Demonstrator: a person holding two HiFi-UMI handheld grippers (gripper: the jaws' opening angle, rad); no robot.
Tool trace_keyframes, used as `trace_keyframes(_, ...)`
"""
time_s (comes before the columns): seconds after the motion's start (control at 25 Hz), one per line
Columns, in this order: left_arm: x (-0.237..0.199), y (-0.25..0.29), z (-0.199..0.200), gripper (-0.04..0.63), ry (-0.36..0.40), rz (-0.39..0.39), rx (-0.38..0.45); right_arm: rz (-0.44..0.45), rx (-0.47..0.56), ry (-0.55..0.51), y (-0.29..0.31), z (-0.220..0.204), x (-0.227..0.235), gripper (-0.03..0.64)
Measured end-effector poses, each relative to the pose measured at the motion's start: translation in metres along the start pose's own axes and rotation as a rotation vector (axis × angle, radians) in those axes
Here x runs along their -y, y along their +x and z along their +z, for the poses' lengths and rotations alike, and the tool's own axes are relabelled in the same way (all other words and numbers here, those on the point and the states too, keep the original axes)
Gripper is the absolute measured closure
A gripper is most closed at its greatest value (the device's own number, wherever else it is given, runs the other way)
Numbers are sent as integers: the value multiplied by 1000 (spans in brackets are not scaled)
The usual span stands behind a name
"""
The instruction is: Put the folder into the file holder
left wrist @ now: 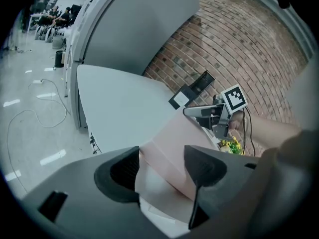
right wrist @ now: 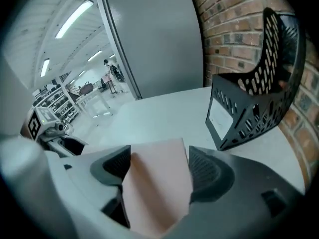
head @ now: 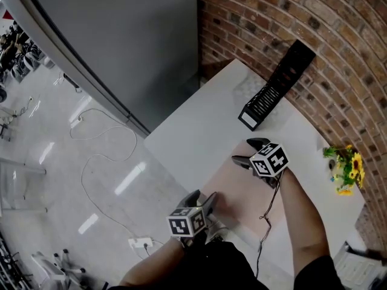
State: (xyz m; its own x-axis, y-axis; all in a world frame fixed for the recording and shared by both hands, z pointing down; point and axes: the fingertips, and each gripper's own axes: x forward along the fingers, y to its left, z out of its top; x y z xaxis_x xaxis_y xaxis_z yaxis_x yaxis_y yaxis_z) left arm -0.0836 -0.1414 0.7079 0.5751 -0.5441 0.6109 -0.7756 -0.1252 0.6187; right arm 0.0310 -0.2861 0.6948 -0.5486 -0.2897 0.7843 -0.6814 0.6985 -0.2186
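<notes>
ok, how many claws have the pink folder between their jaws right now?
2. The left claw straddles the pink paper folder's near end. The right claw straddles its far corner, nearer the black perforated plastic file holder. Both pairs of jaws stand apart.

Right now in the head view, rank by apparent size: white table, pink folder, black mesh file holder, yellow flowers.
1. White table
2. Flat pink folder
3. Black mesh file holder. It stands farther from the camera, so its place below the folder is unsure.
4. Small bunch of yellow flowers
</notes>
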Motion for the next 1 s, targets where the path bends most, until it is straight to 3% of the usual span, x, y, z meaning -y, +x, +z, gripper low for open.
trace_keyframes(0.56,58,-57,112,310,267,4,312,-122,365,-2,-114,90,-11,247)
trace_keyframes(1.0,137,-93,161,310,522,-25,527,-127,640,138,-219,107,-14,225)
